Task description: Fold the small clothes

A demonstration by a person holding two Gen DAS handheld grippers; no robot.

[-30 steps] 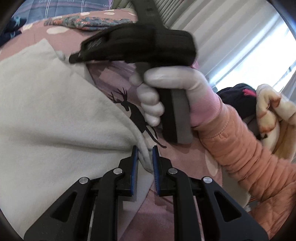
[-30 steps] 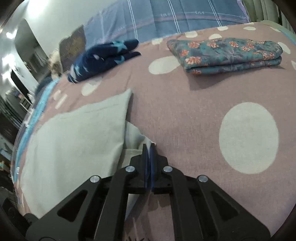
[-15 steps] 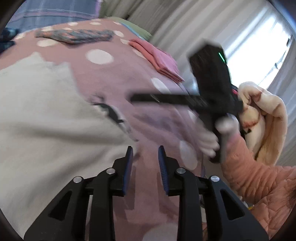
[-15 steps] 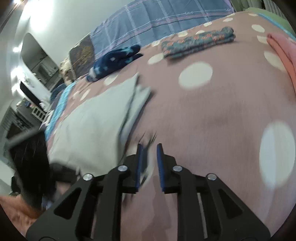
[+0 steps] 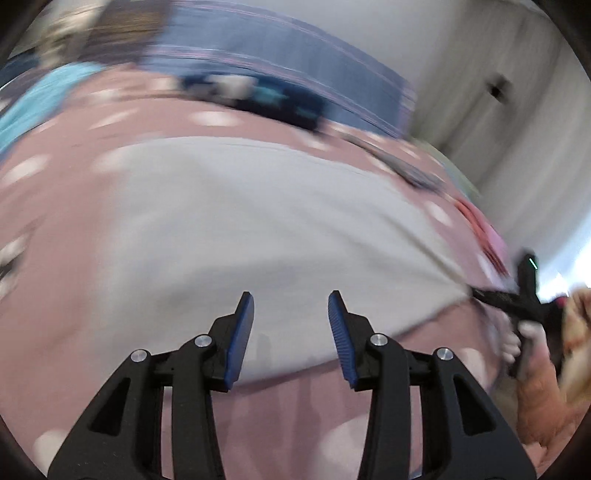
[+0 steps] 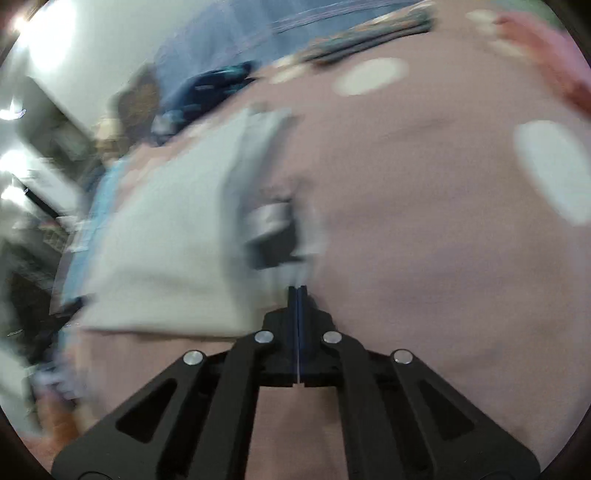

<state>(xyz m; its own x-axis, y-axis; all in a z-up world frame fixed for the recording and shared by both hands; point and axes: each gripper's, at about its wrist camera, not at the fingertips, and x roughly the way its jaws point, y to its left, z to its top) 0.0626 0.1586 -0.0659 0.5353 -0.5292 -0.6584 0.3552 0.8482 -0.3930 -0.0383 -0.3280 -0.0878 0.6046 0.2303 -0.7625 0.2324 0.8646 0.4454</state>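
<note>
1. Since the earlier frames, both grippers have let go of the cloth corner and swung apart; the left wrist view now looks across the whole pale grey garment (image 5: pixel 258 221) rather than at its corner.
2. Left gripper (image 5: pixel 291 306): jaws opening, nothing between the blue pads, hovering over the garment's near edge.
3. Right gripper (image 6: pixel 297 291): clenched fully, pads together; whether a sliver of cloth is caught cannot be told through the blur.
4. Garment: it lies flat on the pink dotted bedspread (image 6: pixel 424 221), just left of the right gripper's tips, its right edge doubled over.
5. Risk: both views are smeared, so a hasty grab could pinch bedspread along with cloth.
6. Risk: dragging the closed right tips across the fold could rumple it.
7. Farther off, the floral folded pile (image 6: pixel 369 33) looks safe.
</note>
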